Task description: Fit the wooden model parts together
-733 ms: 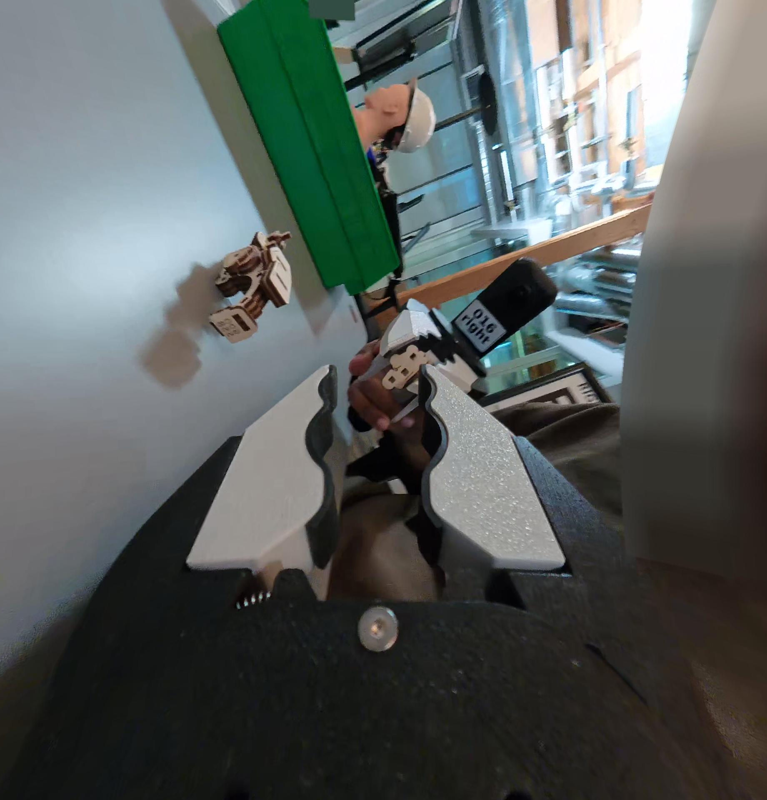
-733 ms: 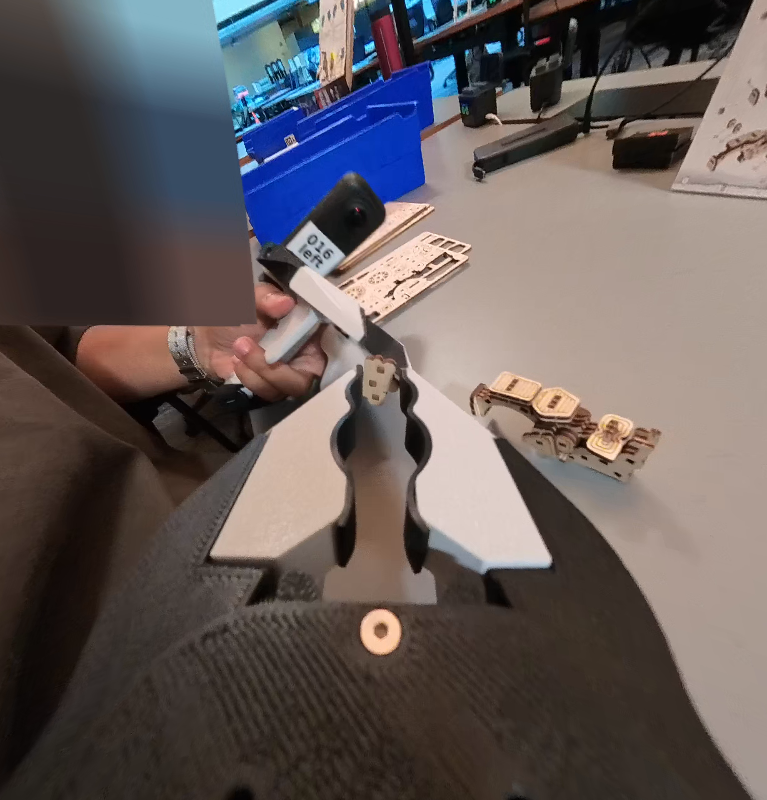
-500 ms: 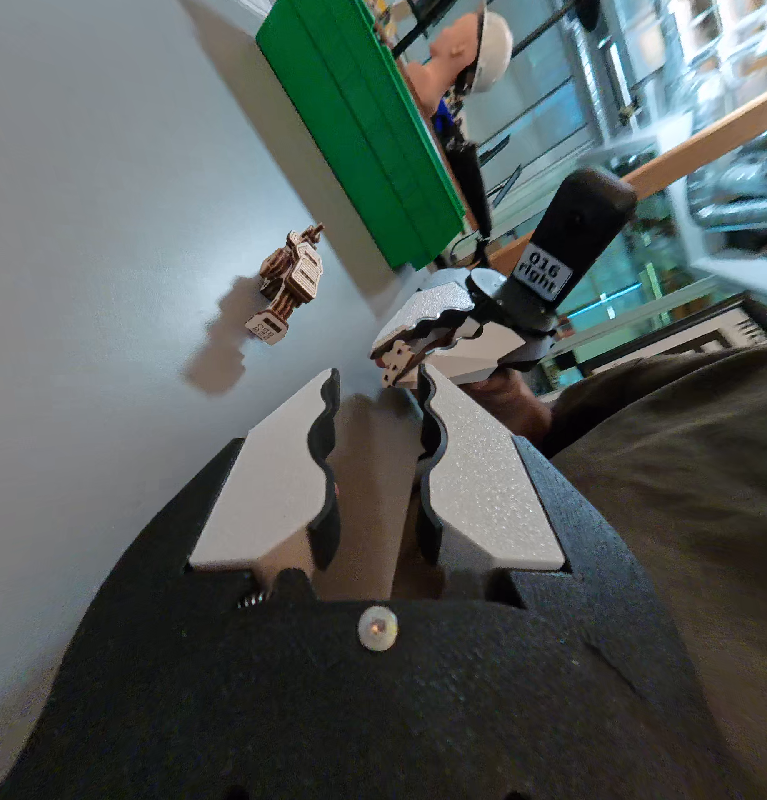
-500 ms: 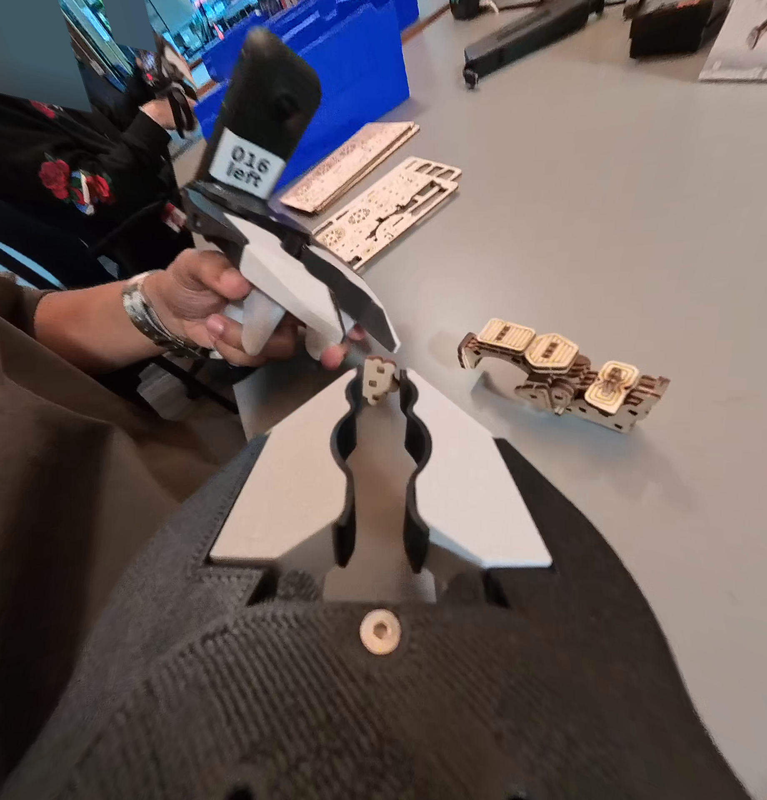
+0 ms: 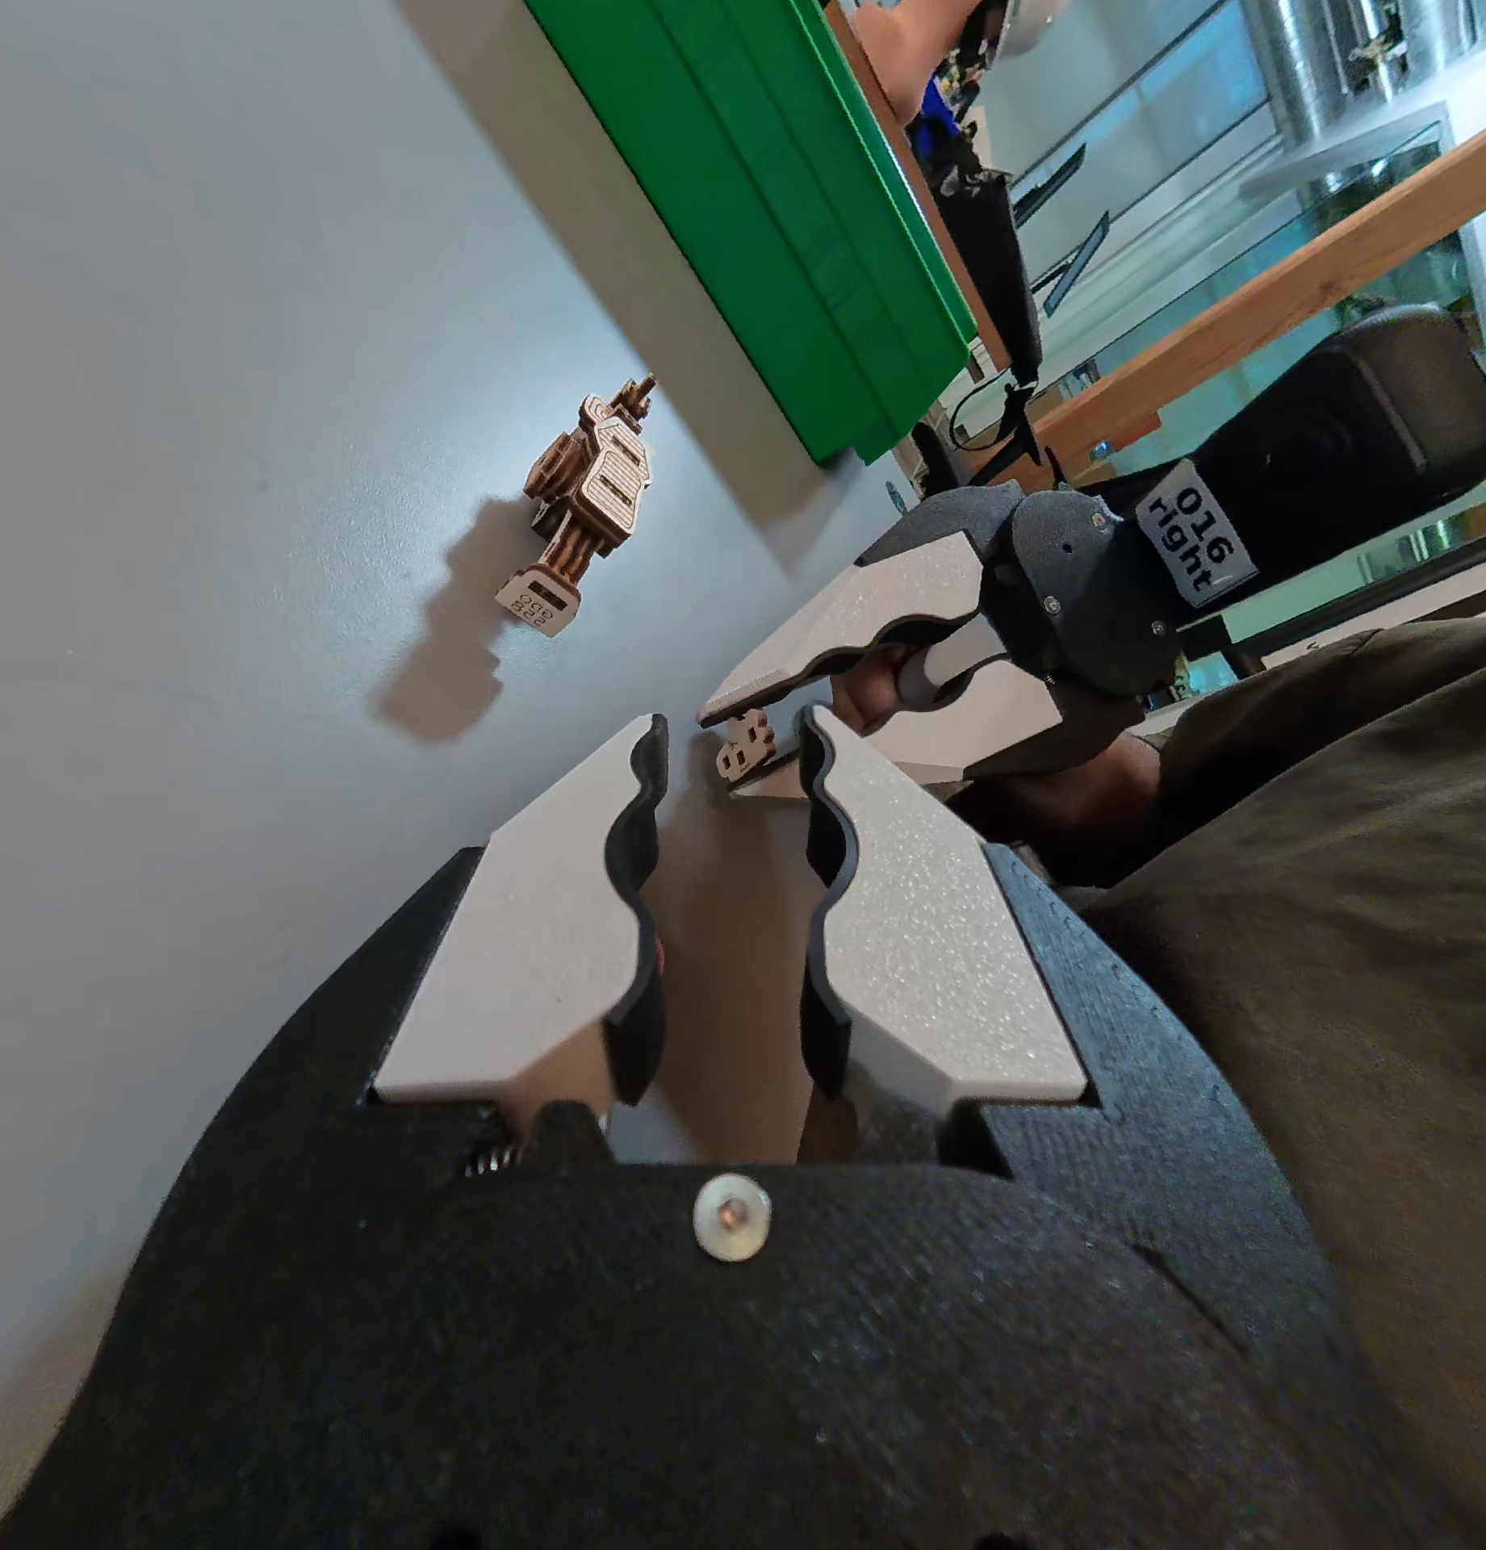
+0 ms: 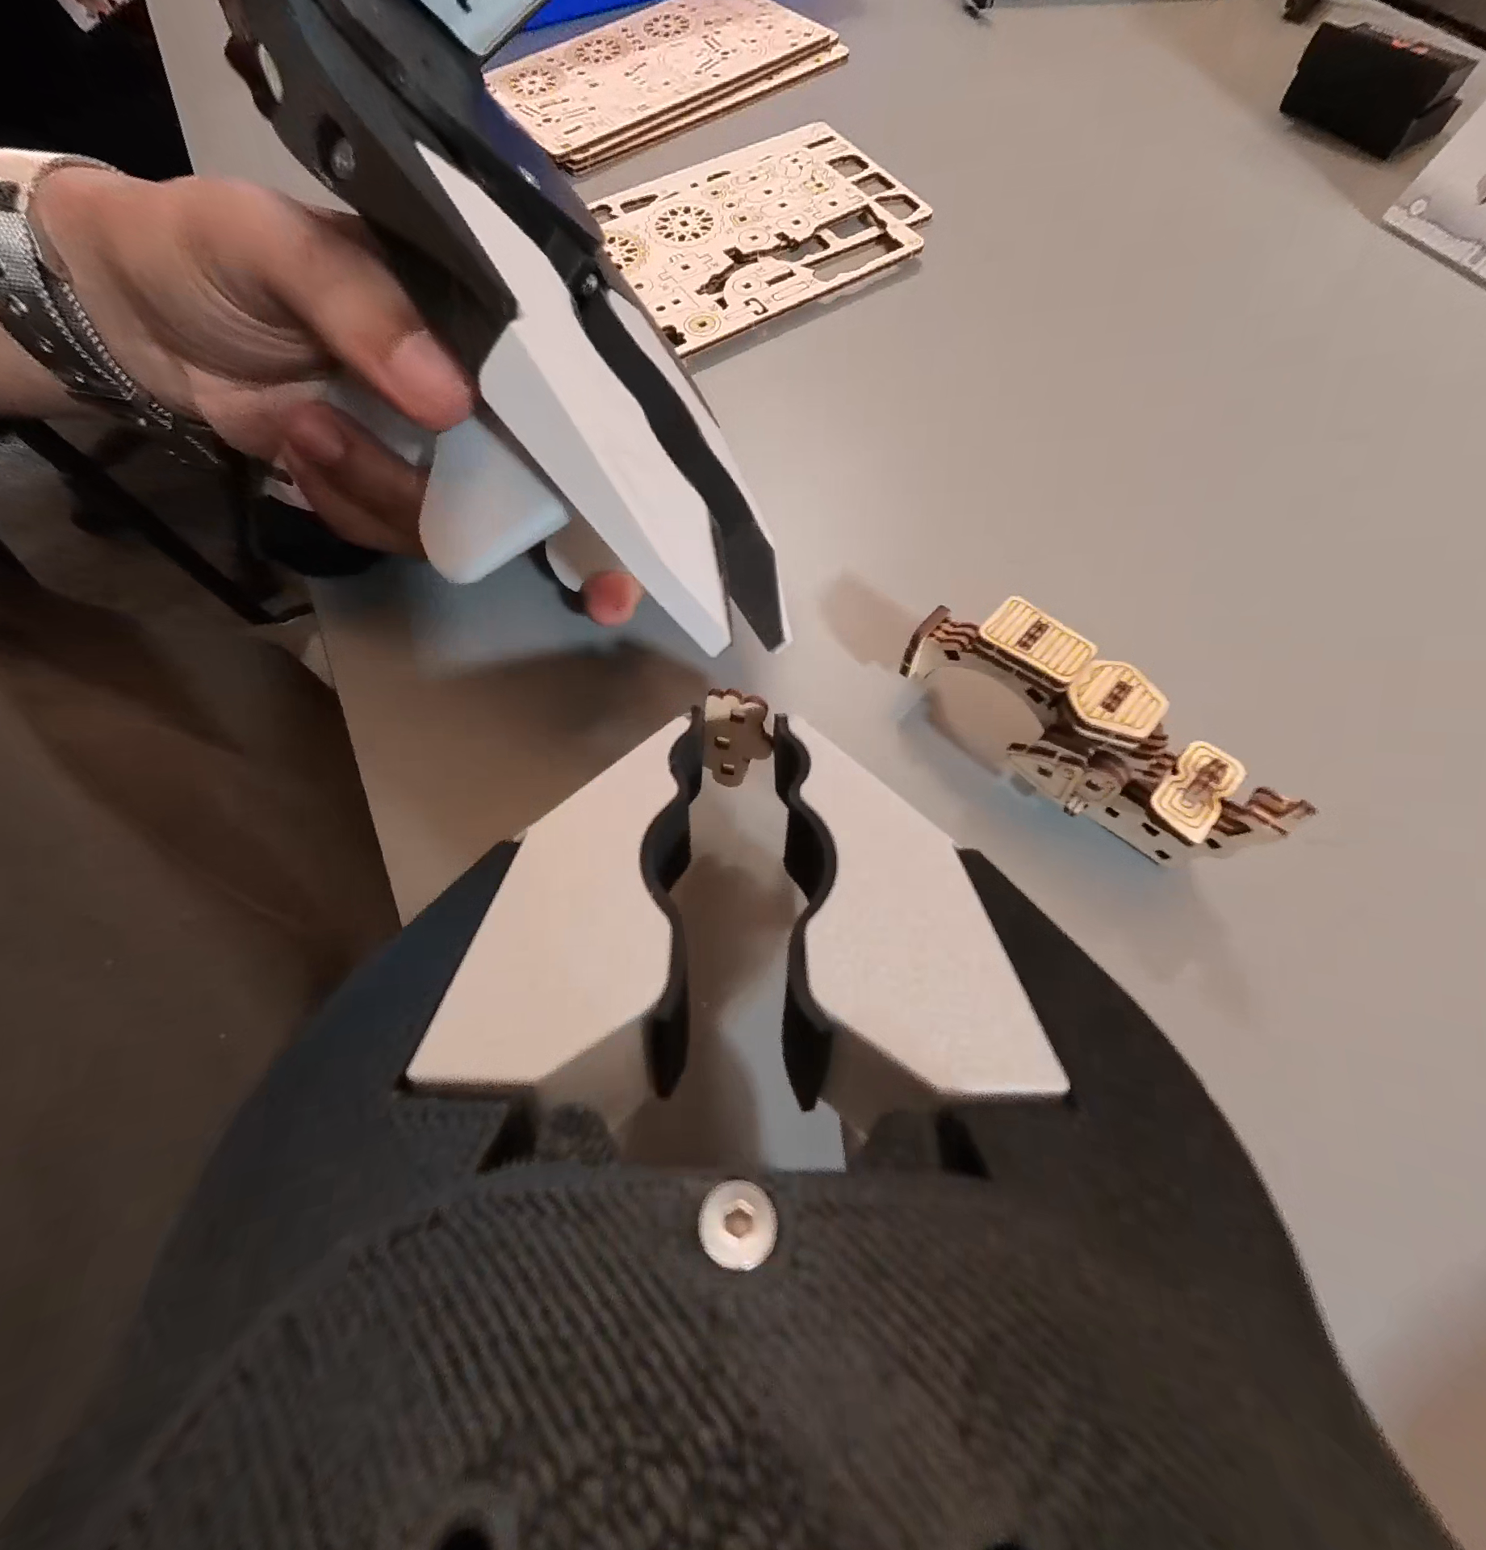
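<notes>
My right gripper [image 6: 735,718] is shut on a small pale wooden piece [image 6: 732,743], pinched at its fingertips above the table's near edge. My left gripper [image 5: 732,728] is open and empty. Its tips hover just above and left of the piece in the right wrist view [image 6: 748,629]. In the left wrist view the piece [image 5: 746,745] shows just beyond my left fingertips, held in the right gripper [image 5: 721,755]. A partly built wooden model [image 6: 1100,730] lies on the grey table [image 6: 1142,419] to the right; it also shows in the left wrist view [image 5: 592,503].
Two flat wooden part sheets [image 6: 764,235] and a stack of more sheets [image 6: 664,92] lie at the back. A black box [image 6: 1377,92] and a printed sheet [image 6: 1469,210] sit far right. A green bin [image 5: 764,210] stands along the table's far side. A person's lap lies below the grippers. My left and right fingertips are right by each other.
The two grippers have come closer together; the left gripper's tips now sit right by the held piece. The right gripper keeps its hold. The model on the table has not moved.
</notes>
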